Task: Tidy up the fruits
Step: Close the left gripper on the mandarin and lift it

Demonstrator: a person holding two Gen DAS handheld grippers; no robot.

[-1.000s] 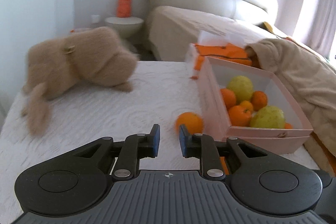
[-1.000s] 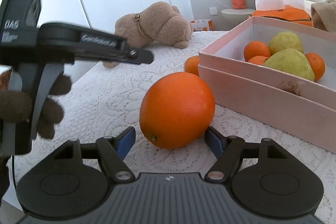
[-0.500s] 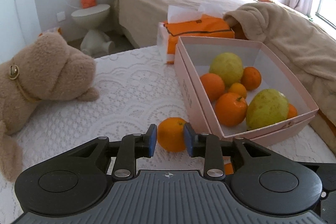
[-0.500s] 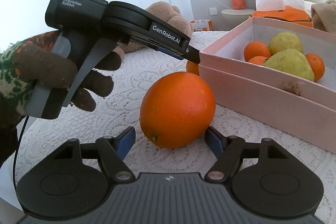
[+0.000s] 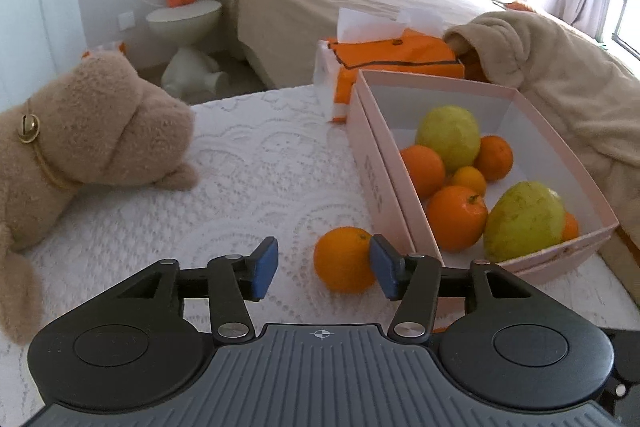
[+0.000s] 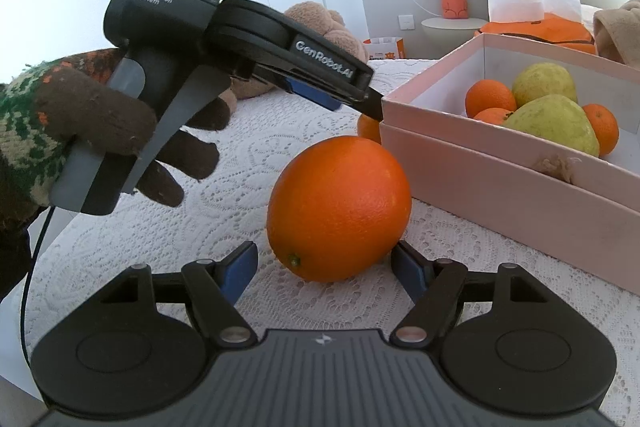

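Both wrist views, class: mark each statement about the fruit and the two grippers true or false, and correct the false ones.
1. The pink box holds both oranges and green fruit. True.
2. The left gripper is clamped on the small orange. False: its jaws have just been opening, and the orange sits between them with a clear gap on one side.
3. The big orange lies on the white lace cloth, between the right gripper's open fingers. True.
4. The teddy sits inside the box. False: it lies on the cloth, apart from the box.
5. A gloved hand holds the left gripper. True.
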